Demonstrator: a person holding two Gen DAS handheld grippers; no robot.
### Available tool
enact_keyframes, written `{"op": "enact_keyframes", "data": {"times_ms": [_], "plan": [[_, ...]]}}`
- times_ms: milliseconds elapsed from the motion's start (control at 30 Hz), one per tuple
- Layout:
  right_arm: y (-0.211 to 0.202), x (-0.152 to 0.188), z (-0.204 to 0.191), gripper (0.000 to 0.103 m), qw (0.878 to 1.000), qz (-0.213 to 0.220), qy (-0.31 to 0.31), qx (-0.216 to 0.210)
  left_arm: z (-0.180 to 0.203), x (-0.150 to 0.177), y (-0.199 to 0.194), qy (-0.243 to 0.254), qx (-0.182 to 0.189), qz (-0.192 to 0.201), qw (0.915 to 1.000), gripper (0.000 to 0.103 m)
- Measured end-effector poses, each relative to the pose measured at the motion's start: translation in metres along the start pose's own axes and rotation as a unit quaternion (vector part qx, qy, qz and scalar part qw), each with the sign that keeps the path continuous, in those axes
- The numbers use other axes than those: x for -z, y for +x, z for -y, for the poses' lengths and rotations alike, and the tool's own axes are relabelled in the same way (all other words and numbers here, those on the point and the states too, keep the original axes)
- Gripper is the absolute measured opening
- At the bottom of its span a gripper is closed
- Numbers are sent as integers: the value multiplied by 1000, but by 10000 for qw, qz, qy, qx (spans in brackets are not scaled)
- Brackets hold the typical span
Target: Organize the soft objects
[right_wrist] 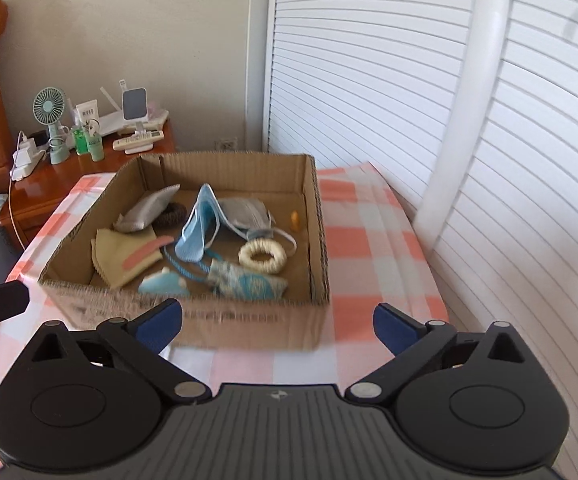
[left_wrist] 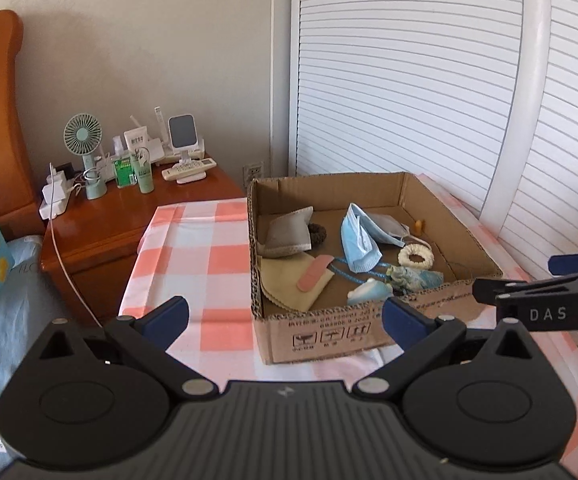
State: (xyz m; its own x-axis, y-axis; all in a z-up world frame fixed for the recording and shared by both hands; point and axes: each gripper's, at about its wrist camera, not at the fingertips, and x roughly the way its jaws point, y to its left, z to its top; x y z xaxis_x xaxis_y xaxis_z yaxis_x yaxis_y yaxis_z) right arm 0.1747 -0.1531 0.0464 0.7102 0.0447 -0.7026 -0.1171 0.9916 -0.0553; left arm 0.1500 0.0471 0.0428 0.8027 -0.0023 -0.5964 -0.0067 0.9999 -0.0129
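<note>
An open cardboard box [left_wrist: 329,330] [right_wrist: 249,322] stands on a pink-checked cloth. Inside lie a blue face mask [left_wrist: 357,242] [right_wrist: 199,228], a grey mask [left_wrist: 385,226] [right_wrist: 247,212], a grey pouch [left_wrist: 289,232] [right_wrist: 147,210], a yellow cloth [left_wrist: 289,284] [right_wrist: 123,256] with a pink plaster, a white ring [left_wrist: 416,257] [right_wrist: 263,256] and a patterned blue pouch [left_wrist: 415,276] [right_wrist: 249,282]. My left gripper [left_wrist: 285,318] is open and empty before the box's near left corner. My right gripper [right_wrist: 277,322] is open and empty before the box's near wall, and shows at the right of the left wrist view [left_wrist: 529,280].
A wooden nightstand [left_wrist: 129,216] [right_wrist: 49,176] at the left back carries a green fan [left_wrist: 85,148], bottles, a remote and a power strip. White louvred doors [left_wrist: 409,80] [right_wrist: 369,80] stand behind the box. A bed with blue bedding [left_wrist: 5,320] lies at the left.
</note>
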Motion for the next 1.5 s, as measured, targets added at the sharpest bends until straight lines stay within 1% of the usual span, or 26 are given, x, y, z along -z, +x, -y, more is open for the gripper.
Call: {"op": "enact_keyframes", "data": {"times_ms": [133, 267, 367, 500, 1000, 1500], "plan": [[-24, 19, -1, 103, 9998, -51, 150, 79, 8, 8, -14, 3, -143, -169, 9998, 102], [-39, 31, 0, 103, 9997, -64, 201, 92, 15, 13, -26, 123, -229, -159, 9995, 102], [-48, 36, 2, 103, 9996, -54, 249, 79, 19, 16, -31, 101, -266, -224, 9993, 102], [-54, 36, 2, 103, 9996, 0, 249, 125, 22, 19, -38, 86, -259, -231, 9994, 102], [-68, 39, -1, 103, 9997, 120, 221, 70, 28, 24, -57, 151, -268, -178, 9994, 102], [-75, 40, 0, 103, 9995, 189, 232, 68, 30, 24, -61, 162, -282, -186, 9993, 102]]}}
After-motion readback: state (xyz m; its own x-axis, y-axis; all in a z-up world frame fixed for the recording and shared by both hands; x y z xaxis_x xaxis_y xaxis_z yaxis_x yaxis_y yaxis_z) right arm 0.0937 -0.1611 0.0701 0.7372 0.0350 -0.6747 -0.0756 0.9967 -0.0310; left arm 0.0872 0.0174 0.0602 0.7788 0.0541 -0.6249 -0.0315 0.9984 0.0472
